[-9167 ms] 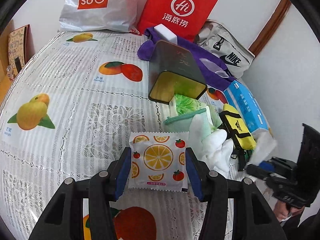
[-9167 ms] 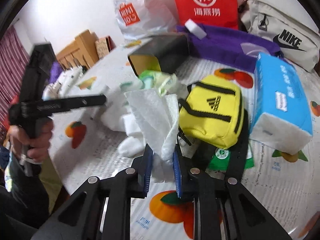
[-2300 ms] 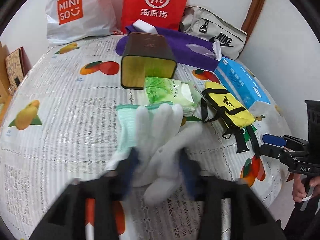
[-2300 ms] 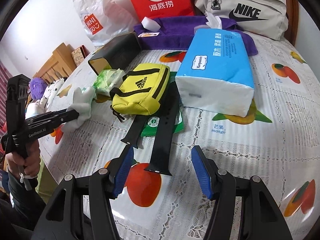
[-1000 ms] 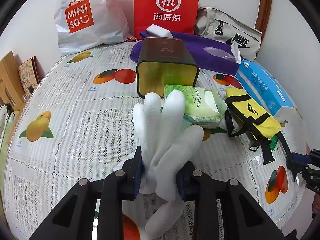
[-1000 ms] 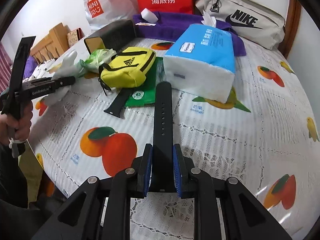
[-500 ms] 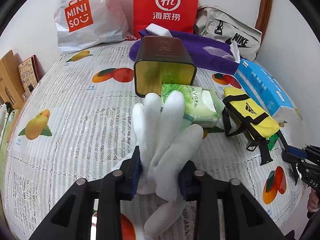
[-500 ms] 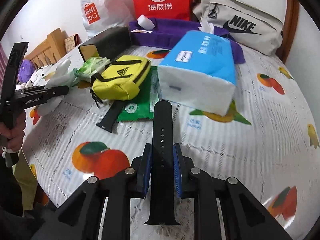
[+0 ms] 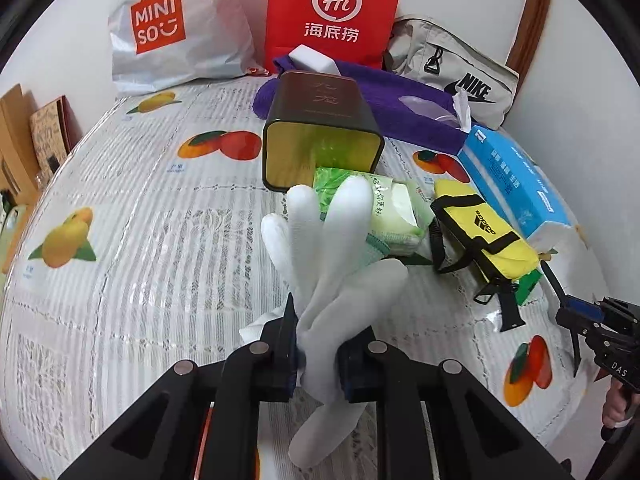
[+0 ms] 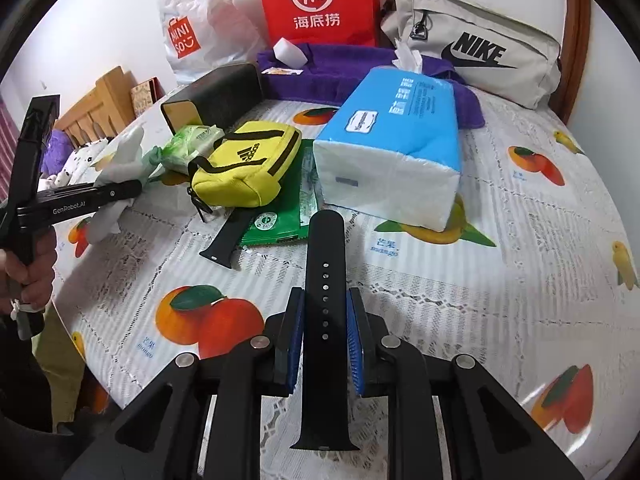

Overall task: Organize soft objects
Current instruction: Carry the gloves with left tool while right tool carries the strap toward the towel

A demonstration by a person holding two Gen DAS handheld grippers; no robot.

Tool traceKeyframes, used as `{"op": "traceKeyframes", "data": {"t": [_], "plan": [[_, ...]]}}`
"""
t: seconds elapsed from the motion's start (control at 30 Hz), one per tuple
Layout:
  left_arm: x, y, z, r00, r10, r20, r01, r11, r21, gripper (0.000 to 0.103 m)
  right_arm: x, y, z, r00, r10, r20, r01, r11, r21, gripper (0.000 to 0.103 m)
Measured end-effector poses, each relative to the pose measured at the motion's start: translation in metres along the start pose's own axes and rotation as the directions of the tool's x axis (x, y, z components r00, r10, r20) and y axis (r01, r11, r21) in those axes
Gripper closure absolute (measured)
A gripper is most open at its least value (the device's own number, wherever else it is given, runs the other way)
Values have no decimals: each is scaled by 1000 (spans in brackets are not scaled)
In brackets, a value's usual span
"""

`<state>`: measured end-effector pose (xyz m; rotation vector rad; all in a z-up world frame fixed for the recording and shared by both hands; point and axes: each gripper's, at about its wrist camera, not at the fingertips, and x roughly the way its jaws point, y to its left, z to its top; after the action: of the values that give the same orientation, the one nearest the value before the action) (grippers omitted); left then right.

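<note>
My left gripper (image 9: pixel 318 354) is clamped narrow on a white glove (image 9: pixel 332 264). The glove stands upright between the jaws, its fingers splayed toward the far side and its cuff hanging below the pads toward me. In the right wrist view the left gripper (image 10: pixel 120 192) appears at the left edge with the same glove (image 10: pixel 124 156) bunched at its tip, above the near left part of the table.

My right gripper (image 10: pixel 325 336) is closed narrow on a black watch strap (image 10: pixel 325 280). The strap runs lengthwise along the gripper axis. Its rounded holed end points far, and its other end hangs toward me below the blue pads (image 10: pixel 354 344).

The table (image 10: pixel 500 280) carries a lace cloth with fruit prints. A second black strap piece (image 10: pixel 226 244) lies on the cloth, partly under a yellow pouch (image 10: pixel 248 168). The pouch rests on a green flat packet (image 10: pixel 288 216). Right of the pouch lies a blue tissue pack (image 10: pixel 396 140). Left of the pouch lies a green wipes pack (image 9: pixel 384 208), just in front of the open mouth of a dark tin (image 9: pixel 320 136) lying on its side.

At the far edge I see a purple towel (image 10: pixel 344 72), a white sponge block (image 10: pixel 290 52) on it, a red paper bag (image 9: pixel 334 12), a white Miniso bag (image 9: pixel 168 28) and a grey Nike bag (image 10: pixel 476 56).
</note>
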<state>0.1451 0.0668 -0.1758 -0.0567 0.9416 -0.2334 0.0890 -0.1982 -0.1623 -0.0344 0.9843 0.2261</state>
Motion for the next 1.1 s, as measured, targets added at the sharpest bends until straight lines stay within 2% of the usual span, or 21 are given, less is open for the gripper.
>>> {"op": "traceKeyframes", "data": {"t": [0.4, 0.67, 0.87, 1.1], "plan": [[-33, -4, 22, 996, -80, 28, 82, 995, -59, 88, -37, -10, 27, 996, 51, 67, -53, 999, 15, 83], [-40, -10, 48, 996, -84, 33, 86, 994, -62, 88, -41, -18, 55, 993, 67, 95, -69, 997, 17, 83], [-48, -13, 76, 994, -85, 63, 89, 994, -68, 88, -39, -29, 88, 991, 72, 112, -75, 997, 29, 83], [-40, -18, 108, 995, -71, 66, 75, 995, -61, 88, -33, -41, 124, 989, 68, 131, -75, 996, 47, 83]]}}
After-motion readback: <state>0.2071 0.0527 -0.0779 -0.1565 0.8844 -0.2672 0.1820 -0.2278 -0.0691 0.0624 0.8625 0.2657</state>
